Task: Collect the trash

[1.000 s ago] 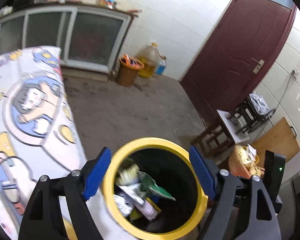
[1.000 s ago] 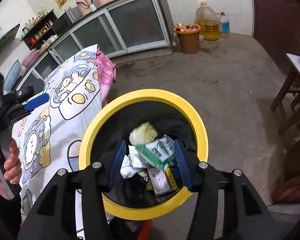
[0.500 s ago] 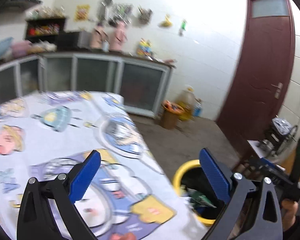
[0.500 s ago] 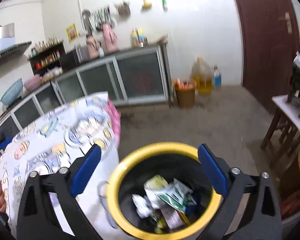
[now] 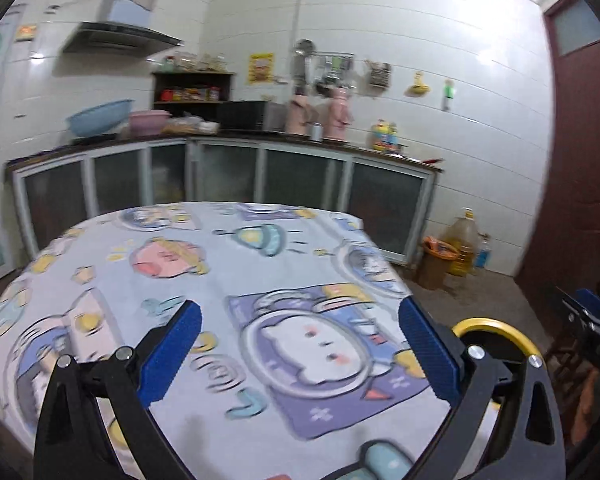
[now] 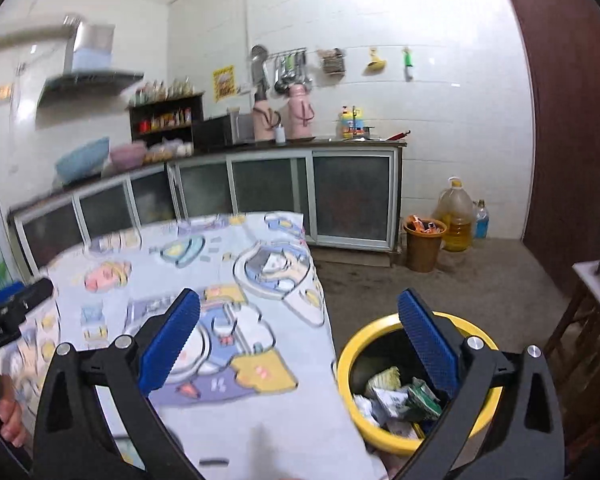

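A yellow-rimmed black bin (image 6: 350,364) stands on the floor by the table's right edge, holding crumpled wrappers and paper trash (image 6: 396,400). Its rim also shows in the left wrist view (image 5: 496,326). My right gripper (image 6: 300,344) is open and empty, raised above the table edge and the bin. My left gripper (image 5: 300,354) is open and empty, held above the table with the cartoon-print cloth (image 5: 219,280). No trash is seen on the cloth in either view.
A kitchen counter with glass-front cabinets (image 5: 227,176) runs along the back wall. A brown bin (image 6: 422,244), an oil jug (image 6: 456,216) and a blue bottle stand by it. A dark red door (image 6: 572,120) is at right. A small stool (image 6: 592,304) stands right of the bin.
Both grippers rose and tilted up from over the bin to face the table and counter. The right gripper opened and the green packet it held lies in the bin.
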Demonstrator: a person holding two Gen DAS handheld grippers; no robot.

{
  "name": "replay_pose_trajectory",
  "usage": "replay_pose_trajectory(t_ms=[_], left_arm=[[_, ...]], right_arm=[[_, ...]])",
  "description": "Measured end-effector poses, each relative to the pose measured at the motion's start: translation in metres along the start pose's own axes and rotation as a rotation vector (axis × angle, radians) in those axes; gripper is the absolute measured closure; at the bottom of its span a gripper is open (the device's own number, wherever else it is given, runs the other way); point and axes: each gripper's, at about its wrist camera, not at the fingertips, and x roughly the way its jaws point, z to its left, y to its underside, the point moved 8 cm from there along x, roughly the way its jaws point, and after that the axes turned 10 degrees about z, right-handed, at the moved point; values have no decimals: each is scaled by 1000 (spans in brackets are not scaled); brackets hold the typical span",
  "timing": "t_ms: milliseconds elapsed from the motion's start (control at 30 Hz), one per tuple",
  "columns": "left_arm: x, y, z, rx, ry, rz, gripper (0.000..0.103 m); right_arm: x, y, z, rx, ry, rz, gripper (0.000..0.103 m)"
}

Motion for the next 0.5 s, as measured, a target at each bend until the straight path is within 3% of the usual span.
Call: replay_pose_trajectory(t_ms=[167, 300, 500], left_arm=[[-9, 38, 17, -29, -100, 18, 8], [-12, 63, 24, -106, -46, 45, 8], [-1, 91, 22, -114, -71, 165, 8]], right_arm=[[-5, 29, 39, -72, -26, 18, 8], [-3, 50, 52, -83, -39, 43, 8], [2, 72, 48, -44, -42, 81, 8]])
